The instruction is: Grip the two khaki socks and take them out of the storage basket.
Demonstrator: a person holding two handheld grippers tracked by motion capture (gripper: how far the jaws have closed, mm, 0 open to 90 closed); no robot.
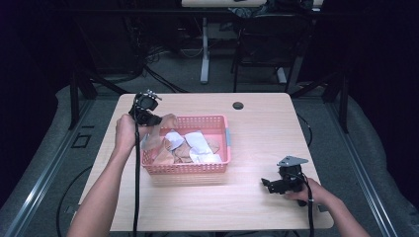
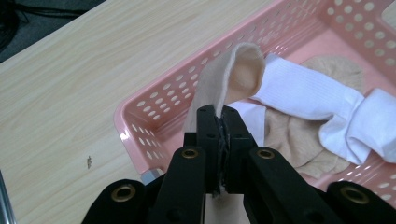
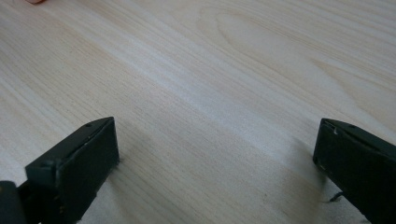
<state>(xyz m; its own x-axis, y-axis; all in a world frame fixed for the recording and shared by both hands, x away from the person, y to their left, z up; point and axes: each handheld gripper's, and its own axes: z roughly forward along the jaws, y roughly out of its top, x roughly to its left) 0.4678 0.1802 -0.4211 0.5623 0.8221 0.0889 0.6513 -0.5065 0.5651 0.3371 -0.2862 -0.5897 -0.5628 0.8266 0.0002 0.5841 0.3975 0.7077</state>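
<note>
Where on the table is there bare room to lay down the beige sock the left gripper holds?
The table is bare in front of the pink basket as far as the right gripper, behind the basket, and between the basket's right wall and the table's right edge. The basket is crowded with socks, and the left gripper with the beige sock hangs over its left end.

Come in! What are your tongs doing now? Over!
Left tongs shut on beige sock, above pink basket. Right tongs open, on table. Nothing blocking.

Wooden table (image 1: 257,128), round grommet hole (image 1: 238,105), black chair (image 1: 269,34) behind
</note>
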